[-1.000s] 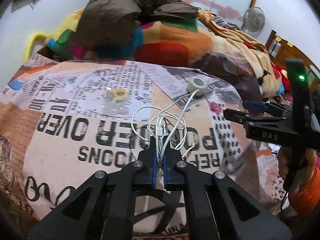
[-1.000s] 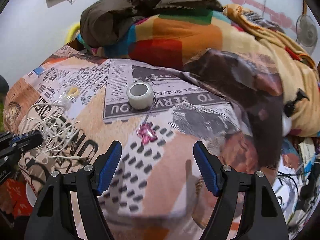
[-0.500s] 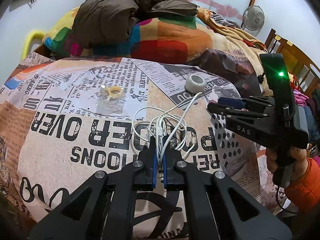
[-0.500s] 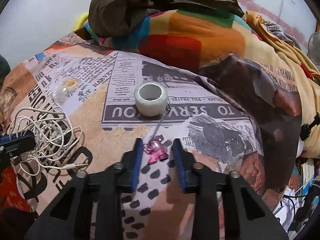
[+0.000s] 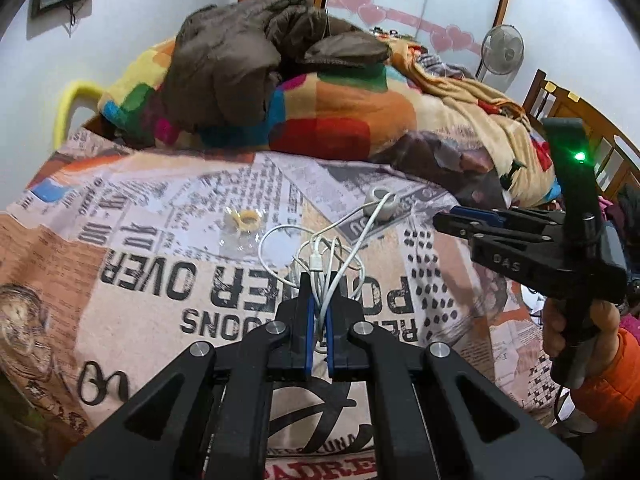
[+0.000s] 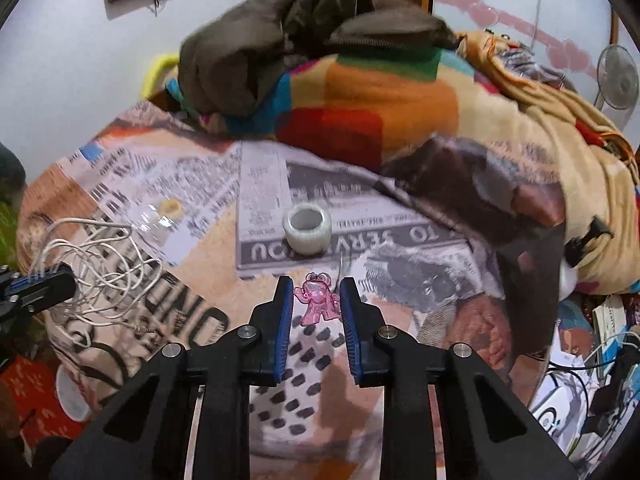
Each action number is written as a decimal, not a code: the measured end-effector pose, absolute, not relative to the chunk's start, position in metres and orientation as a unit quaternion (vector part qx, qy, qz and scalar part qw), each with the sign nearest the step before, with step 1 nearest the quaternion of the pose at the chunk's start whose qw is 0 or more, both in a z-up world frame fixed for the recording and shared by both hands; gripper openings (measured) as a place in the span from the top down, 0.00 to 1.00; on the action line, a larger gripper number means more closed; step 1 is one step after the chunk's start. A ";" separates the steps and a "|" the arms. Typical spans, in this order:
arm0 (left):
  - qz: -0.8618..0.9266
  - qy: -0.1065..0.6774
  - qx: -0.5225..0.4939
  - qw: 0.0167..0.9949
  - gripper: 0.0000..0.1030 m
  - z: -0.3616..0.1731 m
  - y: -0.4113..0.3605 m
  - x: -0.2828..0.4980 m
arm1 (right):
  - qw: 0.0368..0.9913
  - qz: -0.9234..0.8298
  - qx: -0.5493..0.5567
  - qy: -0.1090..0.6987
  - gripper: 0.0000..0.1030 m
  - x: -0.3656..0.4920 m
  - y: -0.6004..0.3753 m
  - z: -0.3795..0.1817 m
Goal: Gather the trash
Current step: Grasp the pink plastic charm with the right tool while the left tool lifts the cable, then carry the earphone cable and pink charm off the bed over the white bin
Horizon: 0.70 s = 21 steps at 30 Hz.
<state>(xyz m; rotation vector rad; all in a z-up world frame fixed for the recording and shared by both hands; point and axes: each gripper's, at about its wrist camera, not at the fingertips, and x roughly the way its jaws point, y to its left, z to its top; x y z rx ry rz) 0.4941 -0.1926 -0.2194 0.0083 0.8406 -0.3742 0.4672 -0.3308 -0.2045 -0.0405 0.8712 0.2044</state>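
Left wrist: my left fingers (image 5: pixel 319 312) are clamped on the cable (image 5: pixel 320 258) at bed (image 5: pixel 160 320) centre; trailing loops could snag and slip out.

Right wrist: my right fingers (image 6: pixel 316 312) are nearly closed around the pink charm (image 6: pixel 317 298), tape roll (image 6: pixel 307 229) at twelve o'clock; it's slick and could pop free.

Change over the last second. The right gripper (image 6: pixel 314 300), whose jaws stood wide apart over the newspaper-print bedspread (image 6: pixel 200 192), has closed onto the pink figurine (image 6: pixel 316 300), which now sits between its blue pads (image 6: pixel 285 320) and appears raised off the cloth. The left gripper (image 5: pixel 318 308) has risen, drawing the white cable (image 5: pixel 320 256) up with it; the loops look tighter and partly clear of the bedspread. In both views the bed lies farther below.
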 end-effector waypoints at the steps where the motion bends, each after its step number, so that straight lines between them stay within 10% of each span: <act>1: -0.180 0.401 0.004 0.898 0.97 -0.214 -0.191 0.492 | 0.904 0.099 -0.019 0.416 0.79 0.466 -0.330 -0.199; 21: -0.123 0.335 -0.021 0.934 0.97 -0.122 -0.094 0.429 | 0.928 0.166 -0.031 0.332 0.79 0.398 -0.252 -0.085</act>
